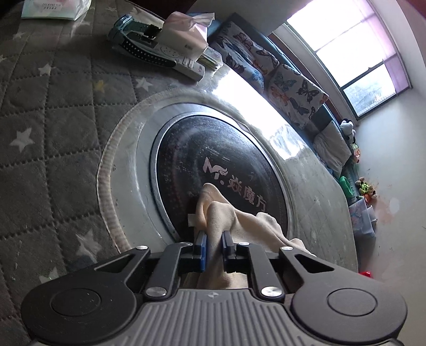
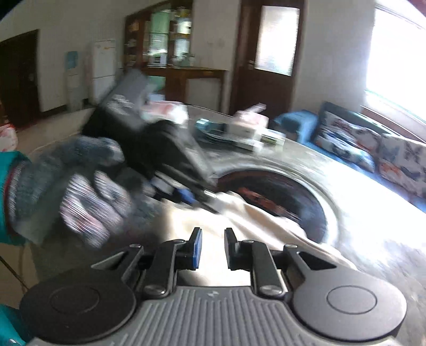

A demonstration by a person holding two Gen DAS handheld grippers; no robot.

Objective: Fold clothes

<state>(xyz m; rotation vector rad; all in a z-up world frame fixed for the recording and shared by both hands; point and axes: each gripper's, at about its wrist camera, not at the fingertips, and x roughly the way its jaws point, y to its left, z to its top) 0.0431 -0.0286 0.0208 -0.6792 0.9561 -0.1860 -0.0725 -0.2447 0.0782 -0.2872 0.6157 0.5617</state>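
A cream-coloured cloth is bunched over the black round hotplate set in the middle of the table. My left gripper is shut on a fold of this cloth, which passes between its fingers and hangs back toward the camera. In the blurred right wrist view the cloth lies spread on the table below my right gripper, whose jaws stand a little apart with nothing visibly between them. The gloved left hand holds the left gripper at the cloth's far left edge.
A grey quilted star-pattern table cover surrounds the hotplate. At the table's far edge lie a tissue box, a remote control and a white packet. A sofa with butterfly cushions stands beyond the table, under a window.
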